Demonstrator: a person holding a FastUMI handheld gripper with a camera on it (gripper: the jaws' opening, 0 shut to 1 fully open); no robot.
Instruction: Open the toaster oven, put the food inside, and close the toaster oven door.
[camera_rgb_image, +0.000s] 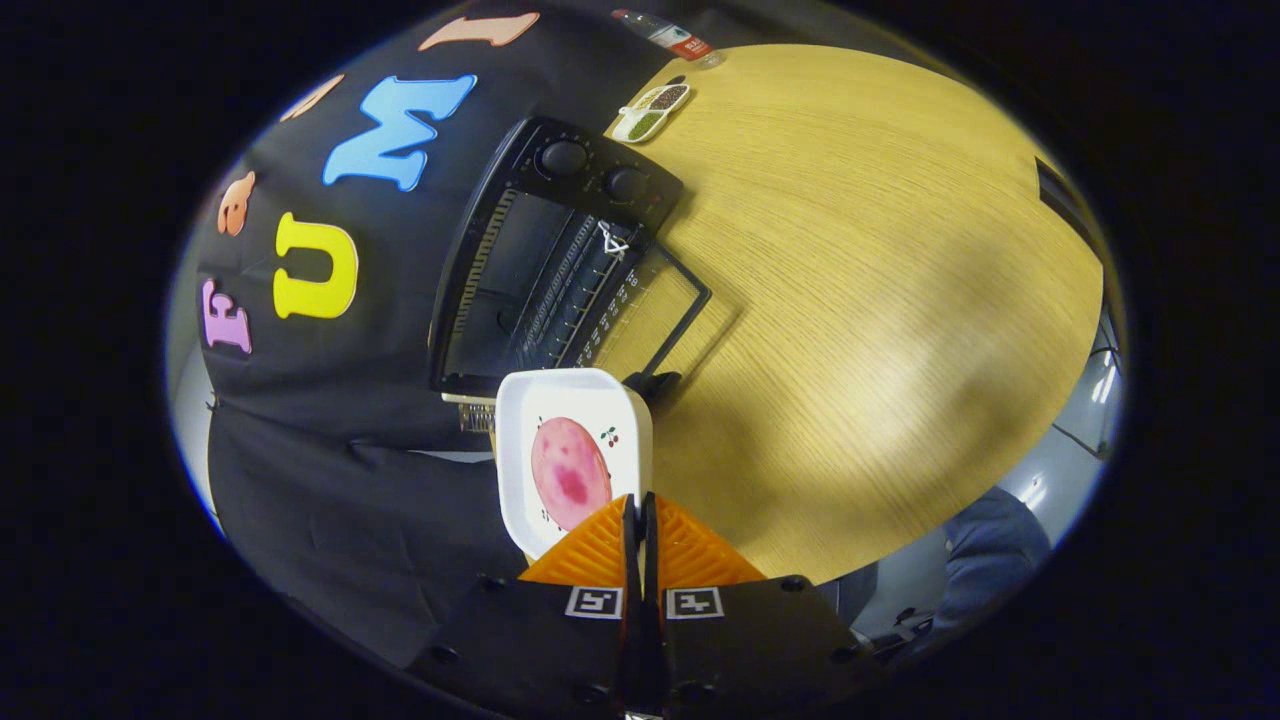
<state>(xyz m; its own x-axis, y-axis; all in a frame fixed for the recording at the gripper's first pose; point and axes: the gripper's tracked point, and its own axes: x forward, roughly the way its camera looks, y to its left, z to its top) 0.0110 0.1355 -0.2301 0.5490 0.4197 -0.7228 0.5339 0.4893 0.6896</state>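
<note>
pinching the near rim of a white square dish (575, 405), the gripper (640, 510) has its 2 fingers pressed nearly together on that edge. on the dish lies a round pink slice of meat (570, 472), just ahead of the fingertips, with a small cherry print beside it. beyond the dish stands the black toaster oven (550, 260), its glass door (650, 310) folded down open onto the wooden table (880, 300), wire rack visible inside. 2 knobs (564, 157) sit along its panel. past the oven, a small divided tray of seeds (652, 110) and a plastic bottle (665, 33) rest on the table.
</note>
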